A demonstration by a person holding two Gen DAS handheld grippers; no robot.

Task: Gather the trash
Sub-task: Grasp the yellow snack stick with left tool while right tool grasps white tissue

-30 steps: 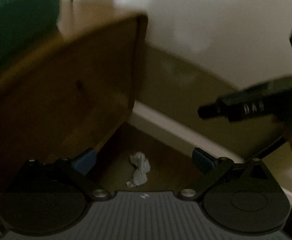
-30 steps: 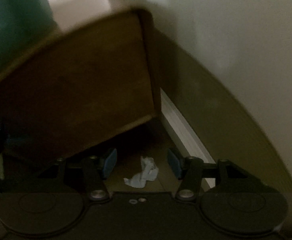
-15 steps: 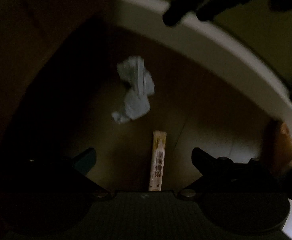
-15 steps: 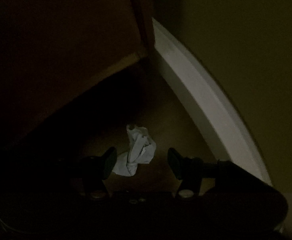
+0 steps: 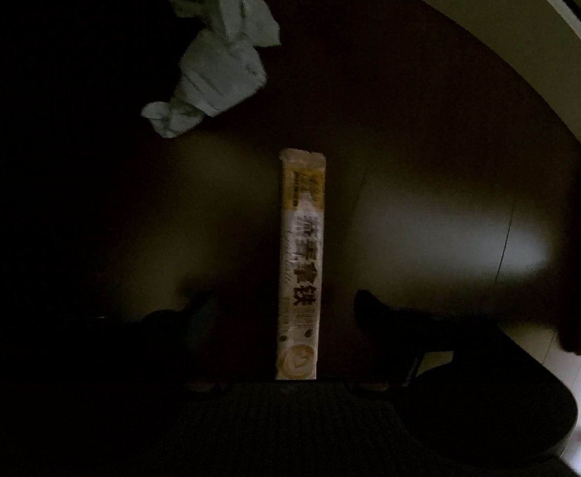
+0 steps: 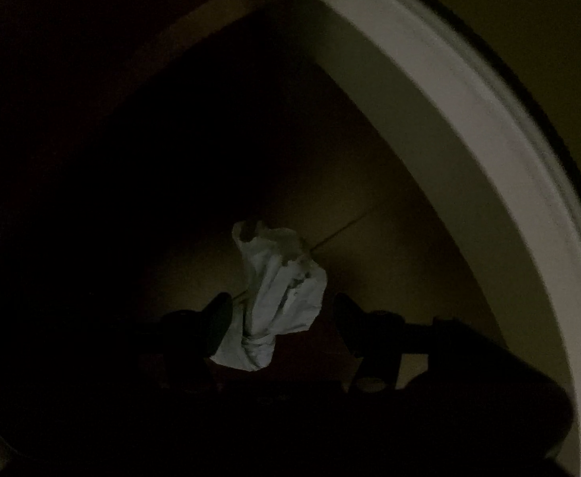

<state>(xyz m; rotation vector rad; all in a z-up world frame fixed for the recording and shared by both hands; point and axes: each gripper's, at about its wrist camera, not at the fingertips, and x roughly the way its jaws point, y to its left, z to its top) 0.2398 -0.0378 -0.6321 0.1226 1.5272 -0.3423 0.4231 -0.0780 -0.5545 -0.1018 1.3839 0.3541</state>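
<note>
The crumpled tissue (image 6: 278,298) lies on the dark floor (image 6: 370,206) between our right tongs (image 6: 278,318), which stand wide open and empty. The left tongs (image 5: 282,318), open too, straddle a sachet (image 5: 300,262). In this shadow we may close beside the tissue.

I see a dark brown floor (image 5: 429,127), dimly lit, carrying a crumpled white tissue (image 5: 215,51) and, apart from it, a long narrow printed sachet (image 5: 300,266) lying flat, white baseboard (image 6: 469,127) edging the floor.
</note>
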